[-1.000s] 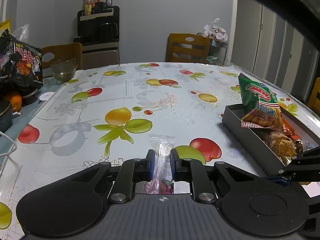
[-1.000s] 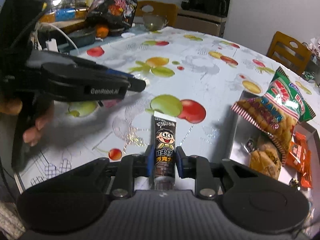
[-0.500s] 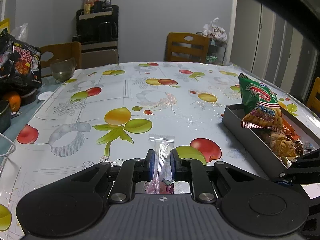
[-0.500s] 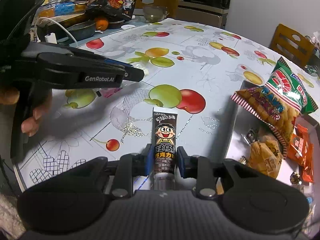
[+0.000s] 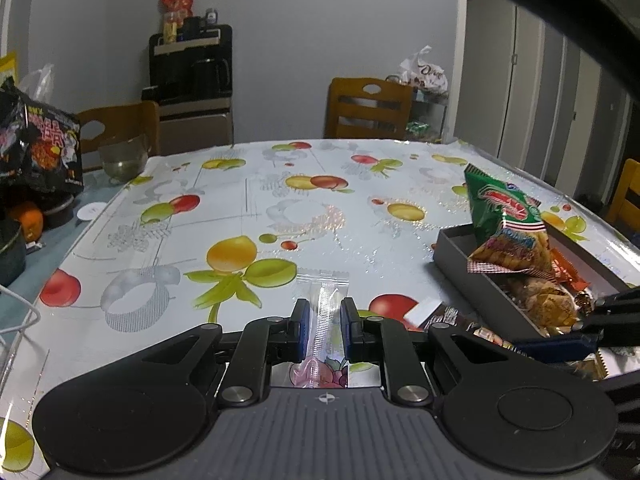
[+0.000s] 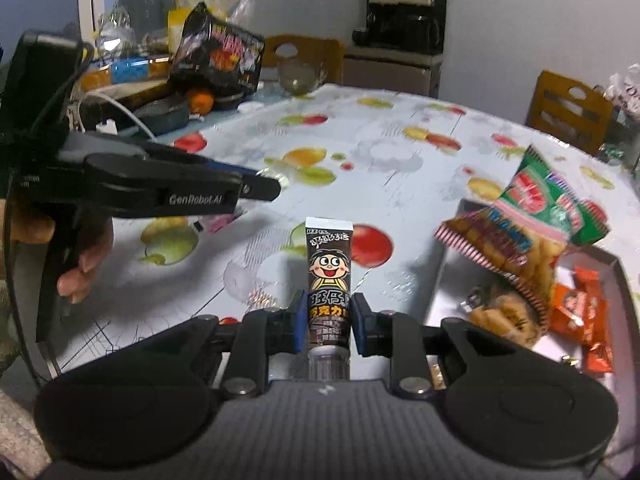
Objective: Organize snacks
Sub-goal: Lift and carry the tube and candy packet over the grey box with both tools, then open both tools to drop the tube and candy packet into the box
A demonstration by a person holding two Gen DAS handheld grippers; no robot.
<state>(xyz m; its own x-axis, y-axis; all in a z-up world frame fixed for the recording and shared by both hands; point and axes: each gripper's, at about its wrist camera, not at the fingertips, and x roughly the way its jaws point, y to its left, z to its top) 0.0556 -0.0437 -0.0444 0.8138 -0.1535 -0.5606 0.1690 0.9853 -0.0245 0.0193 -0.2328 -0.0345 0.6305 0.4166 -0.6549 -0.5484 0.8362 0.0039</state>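
My left gripper (image 5: 323, 320) is shut on a clear plastic candy packet (image 5: 325, 300) held just above the fruit-print tablecloth (image 5: 280, 216). My right gripper (image 6: 326, 320) is shut on a dark chocolate tube (image 6: 329, 272) with a cartoon face, its flat end pointing away from me. A grey tray (image 5: 472, 276) at the right holds a green chip bag (image 5: 504, 224), orange packets (image 6: 576, 312) and other wrapped snacks. In the right wrist view the left gripper (image 6: 260, 186) hangs at the left, a hand on its handle.
Black noodle bags (image 5: 36, 148), an orange (image 5: 30, 220), a glass bowl (image 5: 122, 160) and pots crowd the table's left end. Wooden chairs (image 5: 368, 108) stand at the far side, a black shelf unit (image 5: 190, 80) against the wall. Small wrappers (image 5: 452, 316) lie by the tray.
My right gripper has risen and tilted up with the tube, so more of the room shows and the tray sits lower right. The left gripper has stayed put with its packet.
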